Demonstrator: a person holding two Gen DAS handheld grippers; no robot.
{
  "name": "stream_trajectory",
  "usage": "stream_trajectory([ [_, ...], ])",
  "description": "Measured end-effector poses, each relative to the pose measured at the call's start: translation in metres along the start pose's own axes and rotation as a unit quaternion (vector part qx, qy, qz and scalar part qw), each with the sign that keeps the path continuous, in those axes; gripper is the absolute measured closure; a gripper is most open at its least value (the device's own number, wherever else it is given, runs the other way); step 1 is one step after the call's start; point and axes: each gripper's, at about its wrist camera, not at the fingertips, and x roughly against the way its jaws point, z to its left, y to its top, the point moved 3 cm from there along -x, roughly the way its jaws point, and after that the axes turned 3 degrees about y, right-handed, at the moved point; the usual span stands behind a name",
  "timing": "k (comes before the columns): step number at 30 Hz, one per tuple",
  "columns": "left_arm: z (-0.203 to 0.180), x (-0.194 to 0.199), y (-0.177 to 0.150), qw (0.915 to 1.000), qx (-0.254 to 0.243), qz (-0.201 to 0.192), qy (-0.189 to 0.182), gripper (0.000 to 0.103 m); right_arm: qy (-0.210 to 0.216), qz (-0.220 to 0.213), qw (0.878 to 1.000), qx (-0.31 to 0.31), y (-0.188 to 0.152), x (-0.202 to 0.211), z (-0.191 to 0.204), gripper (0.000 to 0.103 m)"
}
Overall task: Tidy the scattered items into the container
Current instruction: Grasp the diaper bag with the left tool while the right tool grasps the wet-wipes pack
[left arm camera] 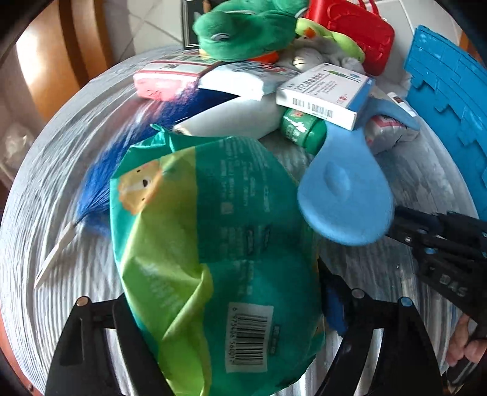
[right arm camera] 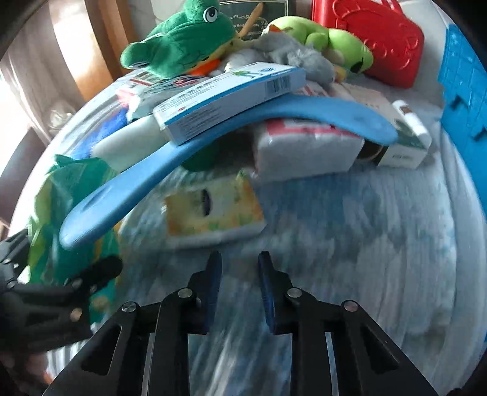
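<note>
A green and yellow soft packet (left arm camera: 213, 243) with a barcode sits between the fingers of my left gripper (left arm camera: 225, 304), whose pads press on its sides. The right wrist view shows that gripper (right arm camera: 61, 256) at the far left with the packet (right arm camera: 54, 195). My right gripper (right arm camera: 239, 265) hovers over the striped cloth, jaws close together with nothing between them; its tips (left arm camera: 398, 228) lie beside the round end of a blue paddle (left arm camera: 344, 201). The blue container (left arm camera: 441, 91) stands at the right edge. A yellow tissue pack (right arm camera: 213, 210) lies just ahead of the right gripper.
A pile lies at the back: green frog plush (left arm camera: 243, 27), red plastic case (left arm camera: 359, 33), medicine box (left arm camera: 325, 91), tissue packs (right arm camera: 307, 146), a green bottle (left arm camera: 301, 128). A blue feather (left arm camera: 100, 189) lies at the left. A hand (left arm camera: 462, 344) shows at the lower right.
</note>
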Motion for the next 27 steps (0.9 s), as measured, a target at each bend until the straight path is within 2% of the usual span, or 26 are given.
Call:
stream_trajectory([
  [2,0.003,0.006,-0.004,0.9999,0.003,-0.007,0.007,0.022,0.002,-0.009,1.0,0.006,0.002,0.003,0.004,0.071],
  [4,0.005,0.011,-0.004,0.9998,0.003,-0.013,0.012,0.022,-0.001,-0.023,1.0,0.007,0.006,0.006,0.007,0.053],
  [7,0.01,0.021,0.002,0.9992,0.005,-0.033,0.023,0.022,0.007,-0.037,0.999,-0.006,0.012,0.003,0.014,0.037],
  [12,0.026,0.026,0.011,0.9986,0.013,-0.044,0.027,0.022,0.001,-0.054,0.999,0.009,0.021,-0.015,0.035,0.017],
  [14,0.028,0.024,0.014,0.9987,0.014,-0.043,0.024,0.022,-0.024,-0.067,0.997,0.022,0.026,-0.022,0.039,0.01],
  [17,0.026,0.023,0.015,0.9987,0.018,-0.044,0.017,0.022,-0.032,-0.059,0.998,0.011,0.025,-0.036,0.03,0.01],
  [19,0.021,0.023,0.016,0.9988,0.019,-0.045,0.01,0.022,-0.041,-0.066,0.997,0.007,0.023,-0.036,0.025,0.028],
  [20,0.018,0.024,0.017,0.9988,0.017,-0.045,0.007,0.022,-0.042,-0.064,0.997,0.007,0.021,-0.036,0.022,0.031],
  [22,0.01,0.026,0.018,0.9987,0.01,-0.049,0.006,0.022,-0.032,-0.059,0.998,-0.001,0.016,-0.032,0.016,0.045],
  [25,0.003,0.036,0.017,0.9984,0.005,-0.057,0.006,0.022,-0.027,-0.054,0.998,-0.009,0.006,-0.025,0.008,0.053],
  [27,0.002,0.043,0.016,0.998,0.007,-0.062,0.007,0.022,-0.027,-0.053,0.998,-0.009,-0.002,-0.019,0.004,0.054],
])
